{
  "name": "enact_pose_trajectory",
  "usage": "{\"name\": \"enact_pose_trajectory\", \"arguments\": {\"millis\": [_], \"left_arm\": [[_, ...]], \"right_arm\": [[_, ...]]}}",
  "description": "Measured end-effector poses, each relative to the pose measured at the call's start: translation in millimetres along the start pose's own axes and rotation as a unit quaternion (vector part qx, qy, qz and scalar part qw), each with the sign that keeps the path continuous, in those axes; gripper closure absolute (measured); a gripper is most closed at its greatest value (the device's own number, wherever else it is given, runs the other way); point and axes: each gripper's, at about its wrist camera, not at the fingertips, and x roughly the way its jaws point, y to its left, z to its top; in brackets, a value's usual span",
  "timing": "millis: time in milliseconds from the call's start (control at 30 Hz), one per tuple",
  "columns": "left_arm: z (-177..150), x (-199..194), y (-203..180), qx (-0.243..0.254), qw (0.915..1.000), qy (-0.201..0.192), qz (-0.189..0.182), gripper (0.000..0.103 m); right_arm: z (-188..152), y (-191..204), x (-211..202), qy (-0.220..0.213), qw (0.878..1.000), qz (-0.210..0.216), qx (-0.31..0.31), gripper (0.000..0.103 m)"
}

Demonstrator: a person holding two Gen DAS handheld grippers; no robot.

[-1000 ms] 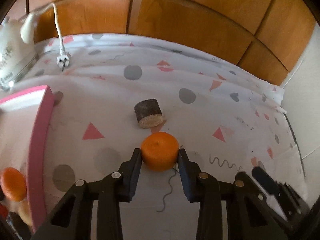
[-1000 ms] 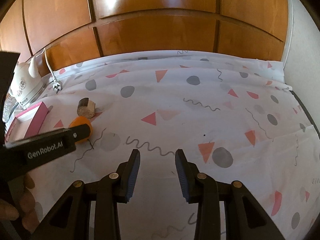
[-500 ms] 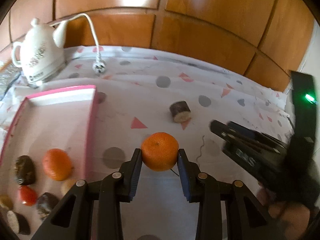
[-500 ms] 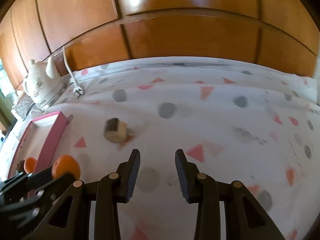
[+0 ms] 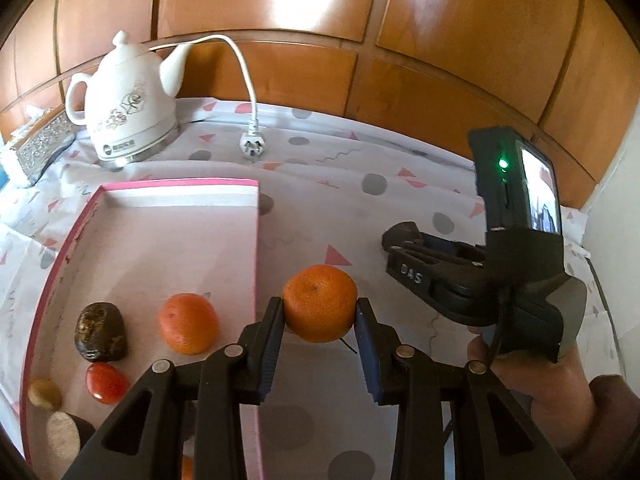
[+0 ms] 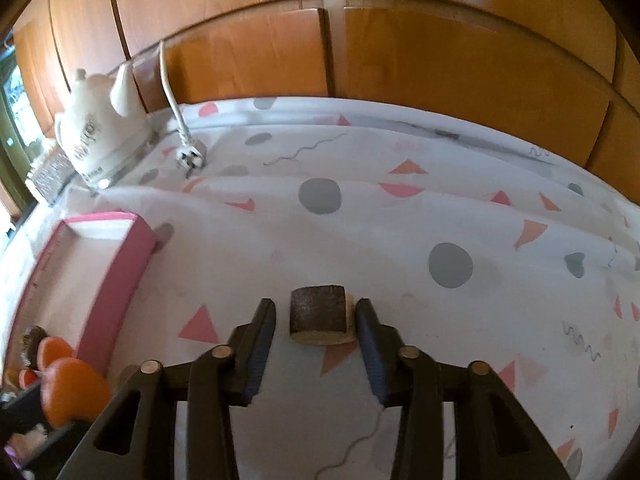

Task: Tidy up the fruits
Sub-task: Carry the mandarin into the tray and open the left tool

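My left gripper [image 5: 319, 313] is shut on an orange mandarin [image 5: 319, 304], held above the cloth just right of the pink tray's wall [image 5: 256, 248]. In the tray lie another mandarin [image 5: 188, 324], a dark brown fruit [image 5: 100, 330], a red fruit [image 5: 107, 382] and a few more pieces. My right gripper [image 6: 316, 314] straddles a short brown cylinder piece [image 6: 318, 312] lying on the cloth. Its jaws are closing, with a gap still showing at the left pad. In the left wrist view the right gripper [image 5: 400, 246] hides that piece.
A white kettle [image 5: 124, 112] stands at the back left, its cord and plug [image 5: 254, 146] on the patterned tablecloth [image 6: 452, 264]. A glittery box [image 5: 36, 148] sits at the far left. Wooden panels close off the back. A hand [image 5: 532, 384] holds the right gripper.
The left gripper carried the mandarin leftward and up to beside the tray. The right gripper swung left to the brown piece, which now sits between its slightly narrower jaws.
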Motion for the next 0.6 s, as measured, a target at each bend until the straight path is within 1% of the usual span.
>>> {"name": "enact_pose_trajectory", "arguments": {"millis": [200, 333, 500, 600], "left_arm": [[-1, -11, 6, -0.006, 0.9999, -0.009, 0.002, 0.067], [-4, -22, 13, -0.008, 0.9998, -0.018, 0.007, 0.067], [-9, -38, 32, -0.021, 0.9990, -0.032, 0.023, 0.067], [-14, -49, 50, -0.031, 0.9977, -0.043, 0.043, 0.067]], "right_arm": [[-8, -3, -17, -0.015, 1.000, 0.005, 0.000, 0.071], [-20, -4, -37, -0.022, 1.000, 0.008, 0.008, 0.071], [-37, 3, -58, -0.027, 0.999, 0.016, 0.009, 0.071], [-46, 8, -68, -0.031, 0.999, 0.020, 0.007, 0.071]]}}
